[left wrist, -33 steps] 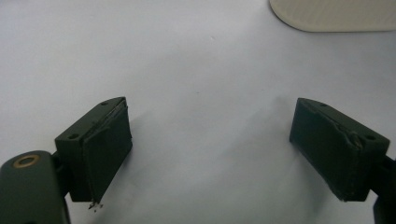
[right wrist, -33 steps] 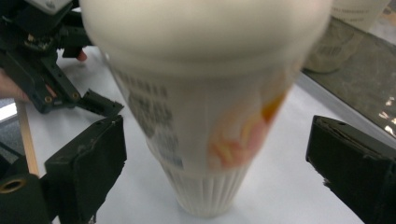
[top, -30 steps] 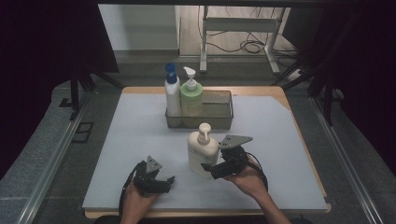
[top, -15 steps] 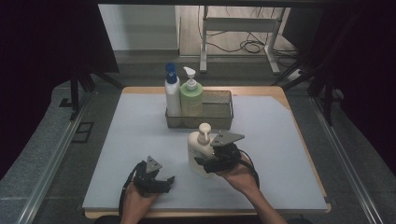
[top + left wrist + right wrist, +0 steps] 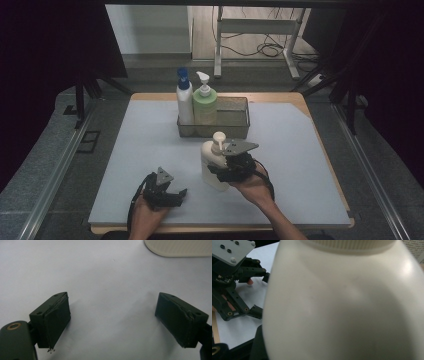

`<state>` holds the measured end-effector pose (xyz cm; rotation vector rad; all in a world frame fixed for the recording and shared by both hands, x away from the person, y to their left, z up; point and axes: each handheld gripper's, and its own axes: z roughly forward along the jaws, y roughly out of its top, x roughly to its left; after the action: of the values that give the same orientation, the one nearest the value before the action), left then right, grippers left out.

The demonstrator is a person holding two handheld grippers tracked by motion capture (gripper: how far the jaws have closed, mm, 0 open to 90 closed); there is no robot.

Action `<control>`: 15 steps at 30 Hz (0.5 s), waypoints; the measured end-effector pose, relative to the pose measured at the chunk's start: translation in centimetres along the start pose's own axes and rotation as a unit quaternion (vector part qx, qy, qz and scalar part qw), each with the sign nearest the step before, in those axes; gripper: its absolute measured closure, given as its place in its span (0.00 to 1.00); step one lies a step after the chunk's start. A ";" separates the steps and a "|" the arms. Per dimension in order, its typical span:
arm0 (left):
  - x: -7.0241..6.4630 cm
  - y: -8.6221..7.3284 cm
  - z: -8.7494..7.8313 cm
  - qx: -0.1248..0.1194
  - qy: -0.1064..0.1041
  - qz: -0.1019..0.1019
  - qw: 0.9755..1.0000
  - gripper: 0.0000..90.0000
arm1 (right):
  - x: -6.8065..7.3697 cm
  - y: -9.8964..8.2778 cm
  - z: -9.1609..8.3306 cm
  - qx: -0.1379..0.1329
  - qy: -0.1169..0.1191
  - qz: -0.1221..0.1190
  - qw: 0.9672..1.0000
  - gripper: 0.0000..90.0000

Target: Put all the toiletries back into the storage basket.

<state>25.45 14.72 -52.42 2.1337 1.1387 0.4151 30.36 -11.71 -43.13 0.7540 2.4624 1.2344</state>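
From above, the cream pump bottle (image 5: 212,167) stands upright on the pale mat (image 5: 300,150), near the wire basket (image 5: 235,120) that holds a blue-capped bottle (image 5: 184,100) and a green pump bottle (image 5: 205,102). The right gripper (image 5: 225,172) meets the cream bottle's right side; its jaws have just been closing around it, though whether the pads press I cannot tell. The left gripper (image 5: 172,192) rests near-left, apart from the bottle. Along the left gripper's jaws, they stand wide apart over bare mat, with the bottle's base (image 5: 178,247) far right. Close against the right gripper's camera, the bottle's body (image 5: 342,305) looms, with the left gripper (image 5: 249,297) beyond at the left.
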 end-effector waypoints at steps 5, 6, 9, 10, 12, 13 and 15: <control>0.0 0.0 0.0 0.000 0.000 0.000 1.000 0.14 | 0.0 0.2 -0.2 -0.002 -0.001 0.002 1.000 0.43; 0.0 0.0 0.0 0.001 0.000 0.000 1.000 0.14 | -0.1 0.3 -0.3 -0.003 0.000 0.000 1.000 0.43; 0.0 0.0 0.0 0.001 0.000 0.000 1.000 0.14 | -0.3 0.6 -0.6 0.001 0.000 0.000 1.000 0.44; 0.0 0.0 0.0 0.001 0.000 0.000 1.000 0.14 | -0.4 0.7 -0.7 0.001 -0.001 -0.002 1.000 0.44; 0.0 0.0 0.0 0.000 0.000 0.000 1.000 0.14 | -0.6 0.8 -0.9 0.003 -0.005 -0.003 1.000 0.44; 0.0 0.0 0.0 0.000 0.000 0.000 1.000 0.14 | -0.7 0.8 -1.0 0.004 -0.007 -0.003 1.000 0.44; 0.0 0.0 0.0 0.000 0.000 0.000 1.000 0.14 | -1.0 0.8 -1.3 0.003 -0.010 0.001 1.000 0.44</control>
<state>25.45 14.72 -52.43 2.1333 1.1379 0.4161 30.84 -12.69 -41.69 0.7656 2.4506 1.2151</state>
